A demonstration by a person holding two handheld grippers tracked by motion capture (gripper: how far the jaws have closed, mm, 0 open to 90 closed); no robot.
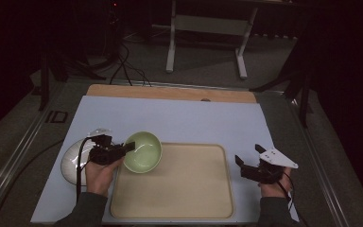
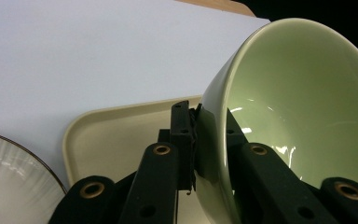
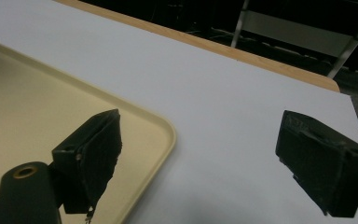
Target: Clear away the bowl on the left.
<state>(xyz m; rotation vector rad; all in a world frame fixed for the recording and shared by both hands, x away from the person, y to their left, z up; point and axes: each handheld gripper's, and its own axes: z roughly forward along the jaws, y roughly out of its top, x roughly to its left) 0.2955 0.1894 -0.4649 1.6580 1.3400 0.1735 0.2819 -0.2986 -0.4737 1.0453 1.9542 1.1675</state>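
My left gripper (image 1: 128, 147) is shut on the near-left rim of a pale green bowl (image 1: 143, 152), holding it tilted over the top left corner of the beige tray (image 1: 194, 189). In the left gripper view the two jaws pinch the bowl's wall (image 2: 303, 98), one inside and one outside, above the tray's corner (image 2: 116, 135). My right gripper (image 1: 249, 155) stands open just right of the tray over the white mat, nothing between its fingers (image 3: 93, 154). The right gripper view has the tray's rim (image 3: 163, 140) at the left.
A white plate with a dark rim (image 1: 71, 163) lies on the mat under my left hand, its edge (image 2: 14, 182) at the lower left of the left gripper view. A wooden strip (image 1: 170, 93) borders the mat's far side. Table legs (image 1: 172, 42) and cables stand beyond.
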